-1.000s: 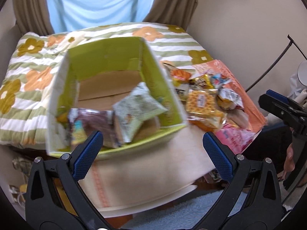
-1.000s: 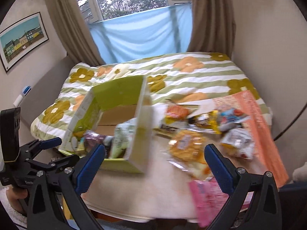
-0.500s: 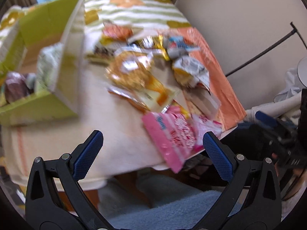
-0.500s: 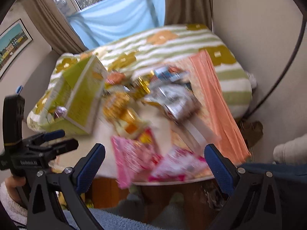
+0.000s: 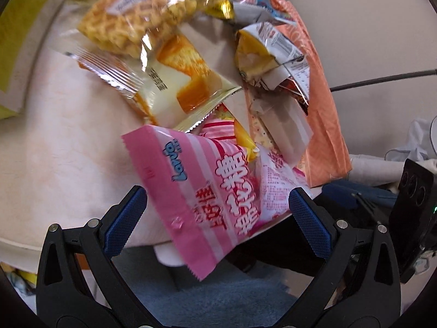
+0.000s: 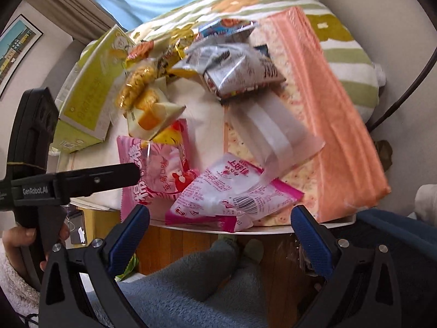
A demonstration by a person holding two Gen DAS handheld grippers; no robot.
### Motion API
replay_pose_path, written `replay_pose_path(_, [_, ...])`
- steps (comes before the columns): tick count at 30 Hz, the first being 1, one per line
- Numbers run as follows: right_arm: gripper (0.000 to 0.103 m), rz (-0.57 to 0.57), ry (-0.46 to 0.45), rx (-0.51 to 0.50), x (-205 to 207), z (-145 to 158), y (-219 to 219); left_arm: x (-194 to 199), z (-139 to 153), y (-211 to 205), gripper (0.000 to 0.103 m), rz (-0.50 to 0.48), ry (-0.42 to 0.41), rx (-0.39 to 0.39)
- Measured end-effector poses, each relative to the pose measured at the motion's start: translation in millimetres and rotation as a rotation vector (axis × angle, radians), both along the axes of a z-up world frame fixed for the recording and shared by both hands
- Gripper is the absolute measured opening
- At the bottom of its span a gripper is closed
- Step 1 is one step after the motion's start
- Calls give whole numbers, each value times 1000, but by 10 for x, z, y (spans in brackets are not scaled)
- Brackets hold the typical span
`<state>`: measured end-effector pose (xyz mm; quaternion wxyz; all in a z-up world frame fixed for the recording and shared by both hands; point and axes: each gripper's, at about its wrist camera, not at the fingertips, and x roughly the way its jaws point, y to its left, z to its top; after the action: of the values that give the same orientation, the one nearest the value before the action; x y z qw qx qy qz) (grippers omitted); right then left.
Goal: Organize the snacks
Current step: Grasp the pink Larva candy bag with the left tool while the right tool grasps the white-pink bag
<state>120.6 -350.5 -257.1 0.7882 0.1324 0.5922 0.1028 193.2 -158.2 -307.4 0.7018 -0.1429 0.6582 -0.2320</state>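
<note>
- Snacks lie in a loose heap on the round counter [image 6: 191, 104], none of them gripped.
- Nearest the counter's front edge, a pink striped packet [image 5: 196, 199] hangs partly over the rim, lying between the left tool's [image 5: 215, 216] wide-open blue pads without touching them.
- Beside it a second pink packet [image 6: 232, 194], barcode up, lies at the edge in front of the right tool [image 6: 218, 229], which is likewise spread open and empty.
- Behind these sit a cake-slice packet [image 5: 174, 82], a clear bag of yellow lattice crackers [image 5: 128, 24] and a silver-wrapped snack [image 5: 270, 54], overlapping one another.
- The green cardboard box [image 6: 87, 87] stands at the counter's left side; from the right wrist view only its outer wall shows, so its contents cannot be told, and the left wrist view cuts it down to a yellow-green sliver.
- An orange cloth [image 6: 327, 104] covers the counter's right part, with a white paper bag [image 6: 273, 131] on it.
- Far packets are blurred and their labels unreadable.
- A hand [image 6: 24, 240] holds the left tool's handle.
</note>
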Motion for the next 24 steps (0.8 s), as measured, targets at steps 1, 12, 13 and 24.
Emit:
replay_pose_path(1, [103,0,6,-3,10,-25,12,8,-40,-23,98,-2,12,-10])
replay_pose_path(12, [103,26,78,-32,120,-272,90,28,-300,-167,64,-12,75,-51])
replay_pose_path(13, [103,22,79,-30,125,-276,82,24,-305,-178,63,-13,74,-53])
replay_pose_path(24, [103,28,77,-20,178,-354,-43,-37,-115,60,62,-36,30,-5])
